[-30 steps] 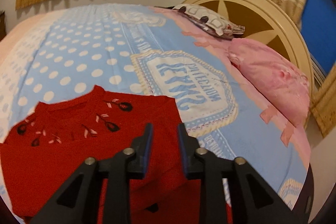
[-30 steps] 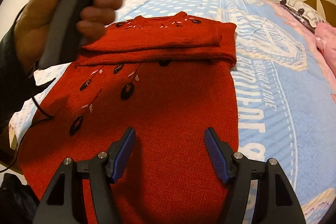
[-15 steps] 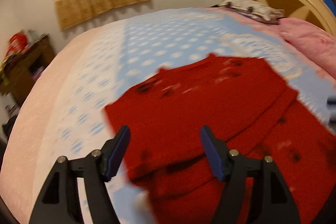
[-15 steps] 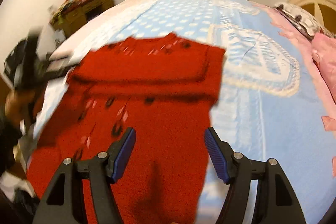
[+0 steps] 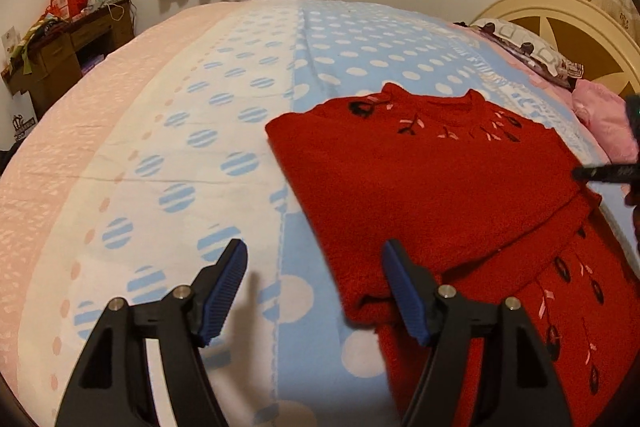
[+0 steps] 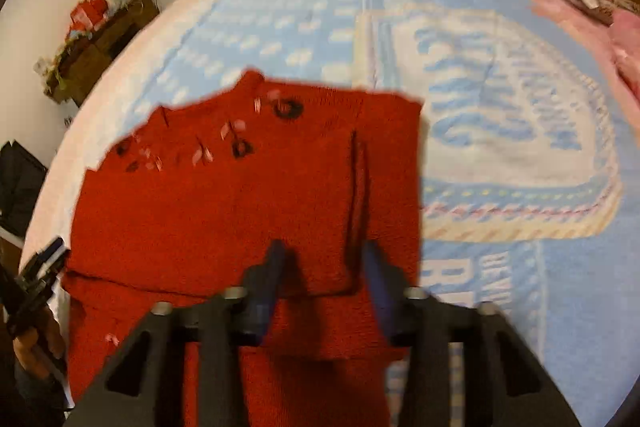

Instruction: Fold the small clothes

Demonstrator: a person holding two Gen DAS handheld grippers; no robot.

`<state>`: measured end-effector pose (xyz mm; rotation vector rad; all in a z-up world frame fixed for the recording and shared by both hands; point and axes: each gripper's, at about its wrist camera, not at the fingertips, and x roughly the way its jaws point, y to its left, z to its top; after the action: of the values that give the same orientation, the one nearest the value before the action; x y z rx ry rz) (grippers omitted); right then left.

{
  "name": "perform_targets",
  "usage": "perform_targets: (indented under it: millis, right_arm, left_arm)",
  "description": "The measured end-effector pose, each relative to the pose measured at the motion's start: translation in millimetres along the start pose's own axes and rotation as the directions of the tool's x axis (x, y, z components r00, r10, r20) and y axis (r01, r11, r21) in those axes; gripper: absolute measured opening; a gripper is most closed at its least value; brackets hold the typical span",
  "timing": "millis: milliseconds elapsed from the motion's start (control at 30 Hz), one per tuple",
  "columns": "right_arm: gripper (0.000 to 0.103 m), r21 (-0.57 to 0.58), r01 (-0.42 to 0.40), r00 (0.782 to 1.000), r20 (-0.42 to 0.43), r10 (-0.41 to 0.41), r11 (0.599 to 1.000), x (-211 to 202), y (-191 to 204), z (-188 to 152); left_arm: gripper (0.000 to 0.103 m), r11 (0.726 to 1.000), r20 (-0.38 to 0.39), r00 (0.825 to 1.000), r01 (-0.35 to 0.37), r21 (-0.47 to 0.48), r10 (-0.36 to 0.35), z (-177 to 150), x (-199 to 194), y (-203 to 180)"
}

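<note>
On the blue dotted bedspread (image 5: 328, 75) I see the red sweater (image 5: 432, 179), upper part folded over its body. My left gripper (image 5: 314, 283) stands wide open at its left edge, holding nothing. My right gripper (image 6: 322, 279) is closing over the fold; grip uncertain through blur.

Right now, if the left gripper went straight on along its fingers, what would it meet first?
Probably the blue-and-white dotted bedspread: the left gripper hangs open over it, with the folded red knitted sweater just beside its right finger. Depth is unclear.
</note>
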<state>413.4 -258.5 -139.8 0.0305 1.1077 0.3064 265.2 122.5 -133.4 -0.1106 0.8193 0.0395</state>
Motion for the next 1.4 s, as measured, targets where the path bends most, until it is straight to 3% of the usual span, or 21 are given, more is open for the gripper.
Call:
perform_targets:
  millis: [67, 133, 267, 400, 433, 467, 500, 567, 667, 767, 867, 967, 1400]
  right_arm:
    - [0.015, -0.019, 0.018, 1.000, 0.021, -0.017, 1.000, 0, 1, -3]
    - [0.014, -0.036, 0.018, 0.999, 0.050, -0.016, 0.999, -9, 2, -6]
    - [0.013, -0.054, 0.025, 0.995, 0.103, -0.020, 0.998, -28, 4, -14]
    - [0.015, -0.087, 0.068, 0.997, 0.045, -0.065, 0.994, -8, 3, -20]
    - [0.018, -0.092, 0.074, 0.996, 0.053, -0.070, 0.993, -7, 2, -21]
    - [0.028, -0.090, 0.085, 0.995, 0.065, -0.079, 0.992, -7, 1, -21]
    - [0.048, -0.077, 0.096, 0.994, 0.066, -0.091, 0.992, -8, -1, -20]
    - [0.064, -0.034, 0.097, 0.993, 0.066, -0.094, 0.995, -14, -6, -20]
    - [0.064, -0.057, 0.059, 0.995, 0.087, -0.054, 0.997, -21, 1, -26]
    - [0.064, -0.137, 0.126, 0.991, 0.050, -0.121, 0.982, -9, 12, -34]
    - [0.064, -0.089, 0.109, 0.993, 0.044, -0.105, 0.990, -9, 6, -35]
    - [0.064, -0.060, 0.092, 0.994, 0.072, -0.088, 0.994, -24, 7, -38]
    - [0.064, -0.199, 0.017, 0.995, 0.101, 0.003, 0.980, -87, 64, -101]
  left_arm:
    - [0.074, 1.000, 0.012, 1.000, 0.016, -0.007, -0.016, 0, -2, 2]
    - [0.081, 1.000, 0.007, 1.000, 0.003, -0.012, -0.003, -1, -1, 4]
    - [0.081, 0.999, -0.026, 1.000, -0.008, -0.036, 0.007, -3, 7, 10]
    - [0.088, 0.998, -0.047, 0.999, -0.014, -0.054, 0.011, -6, 12, 14]
    - [0.090, 0.998, -0.052, 0.999, -0.016, -0.053, 0.013, -7, 13, 13]
    - [0.090, 0.998, -0.057, 0.998, -0.020, -0.055, 0.017, -7, 13, 14]
    - [0.090, 0.998, -0.055, 0.998, -0.023, -0.057, 0.019, -8, 12, 14]
    - [0.090, 0.998, -0.051, 0.998, -0.028, -0.051, 0.025, -9, 6, 12]
    - [0.090, 0.999, -0.043, 0.998, -0.037, -0.034, 0.035, -12, 1, 8]
    - [0.090, 0.998, -0.048, 0.997, -0.059, -0.012, 0.058, -11, 2, 3]
    - [0.090, 0.997, -0.045, 0.997, -0.071, -0.014, 0.070, -10, -1, 2]
    - [0.090, 0.999, -0.032, 0.998, -0.048, -0.017, 0.047, -12, -13, -1]
    - [0.090, 0.999, 0.040, 0.999, 0.004, 0.034, -0.005, -25, -70, -25]
